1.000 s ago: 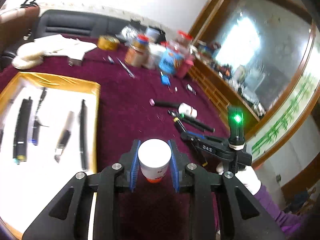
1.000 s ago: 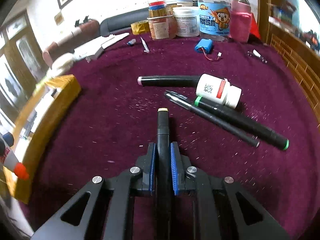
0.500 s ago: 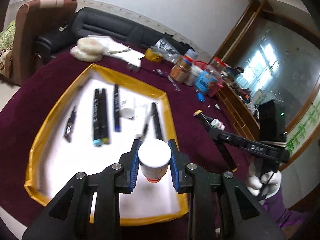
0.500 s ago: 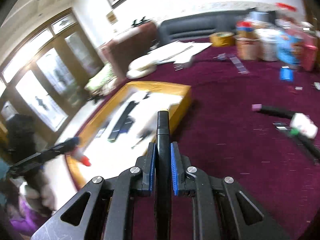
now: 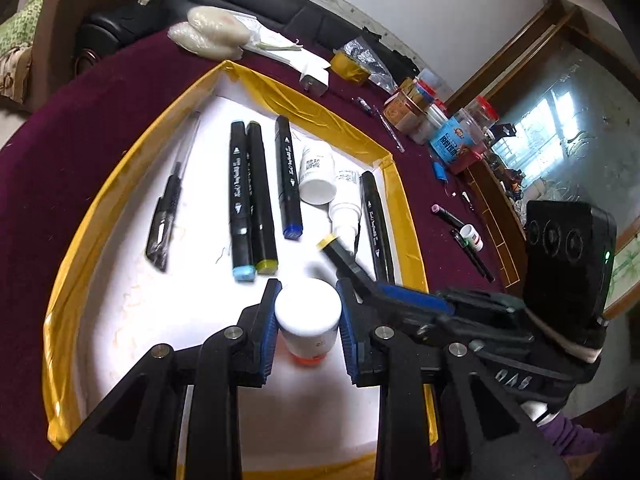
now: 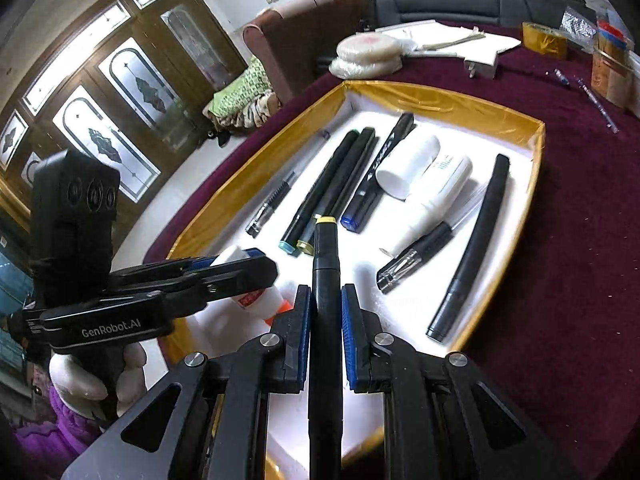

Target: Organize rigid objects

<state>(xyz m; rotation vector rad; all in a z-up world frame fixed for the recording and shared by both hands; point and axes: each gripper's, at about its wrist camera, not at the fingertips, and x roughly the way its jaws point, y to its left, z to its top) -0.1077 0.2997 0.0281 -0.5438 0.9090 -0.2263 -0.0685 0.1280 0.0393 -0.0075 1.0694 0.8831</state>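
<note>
My left gripper (image 5: 307, 322) is shut on a white glue bottle (image 5: 309, 320) with an orange tip, held over the near part of the gold-rimmed white tray (image 5: 394, 172). My right gripper (image 6: 326, 320) is shut on a black marker with a yellow end (image 6: 326, 264), held over the tray's (image 6: 538, 136) near edge. That marker's tip (image 5: 332, 246) shows in the left wrist view beside the right gripper (image 5: 400, 294). The left gripper (image 6: 240, 264) and the bottle (image 6: 264, 300) show in the right wrist view. Several markers (image 5: 244, 196), pens and two white bottles (image 5: 318, 176) lie in the tray.
The tray sits on a maroon tablecloth (image 5: 80, 136). On the cloth to the right lie loose markers and a small white bottle (image 5: 471, 237). Jars and containers (image 5: 452, 140), tape, papers (image 6: 448, 40) and white pads (image 6: 368, 54) stand at the far edge. A sofa is behind.
Both grippers have come closer to the tray and lower, each keeping its object. The right gripper with the marker has moved in beside the left gripper, over the tray.
</note>
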